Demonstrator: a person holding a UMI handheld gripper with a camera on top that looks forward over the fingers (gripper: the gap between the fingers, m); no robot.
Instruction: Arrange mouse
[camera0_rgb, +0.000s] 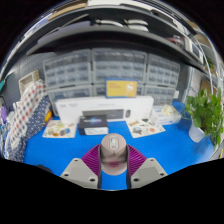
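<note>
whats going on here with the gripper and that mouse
A handheld gripper has a grey computer mouse between its two fingers, the purple pads close against its sides, above a blue table surface. Beyond it sit a white box and small items; a green plant stands to one side.

A green plant (207, 110) stands on the blue table (170, 145) near a white box (103, 108).

**Hidden, cut off or unreadable**

1. Mouse (114, 151): I see only its top; the sides sit behind the gripper (114, 163) pads (95, 158).
2. Yellow label (121, 88): text too small to read.
3. Small items on the counter (170, 145): I cannot identify them.
4. Plant (207, 112): cut off at the side.
</note>
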